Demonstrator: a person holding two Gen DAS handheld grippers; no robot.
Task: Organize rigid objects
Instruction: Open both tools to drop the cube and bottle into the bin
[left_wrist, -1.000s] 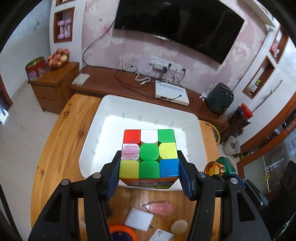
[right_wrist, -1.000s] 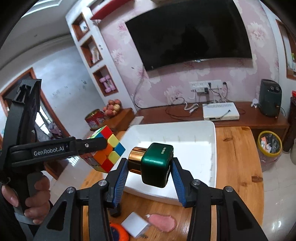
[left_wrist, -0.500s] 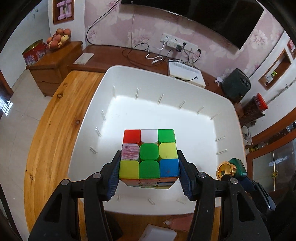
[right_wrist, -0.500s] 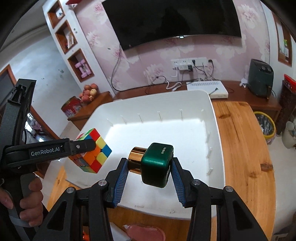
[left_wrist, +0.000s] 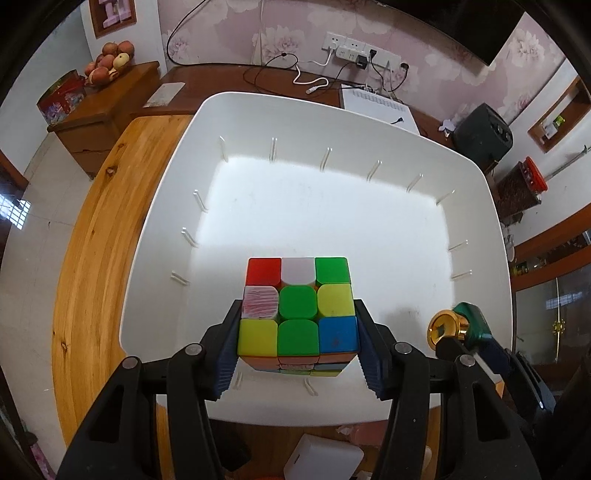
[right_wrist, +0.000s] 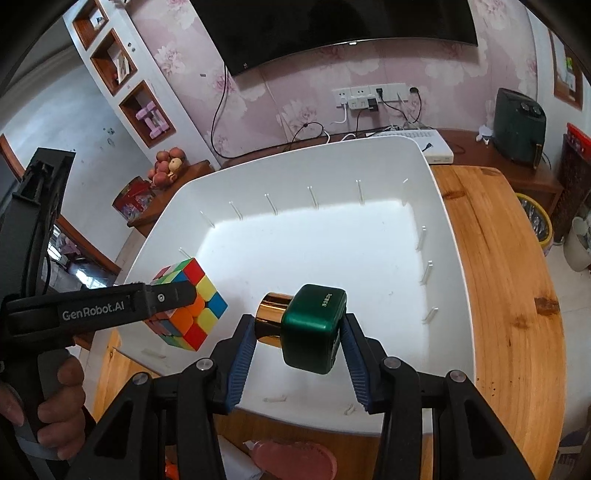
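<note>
Over white bin (left_wrist: 162, 229): cube (left_wrist: 298, 312), bottle (right_wrist: 314, 328).

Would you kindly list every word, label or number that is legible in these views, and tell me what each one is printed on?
"GenRobot.AI": white lettering on the black side of the left gripper, seen in the right wrist view.
Small white print on the top face of the green bottle held in the right gripper: too small to read.
Printed pattern on the red tin on the side cabinet: too blurred to read.
Nothing else legible.

Glossy plastic bin (left_wrist: 166, 229), wood table (left_wrist: 92, 236)
</note>
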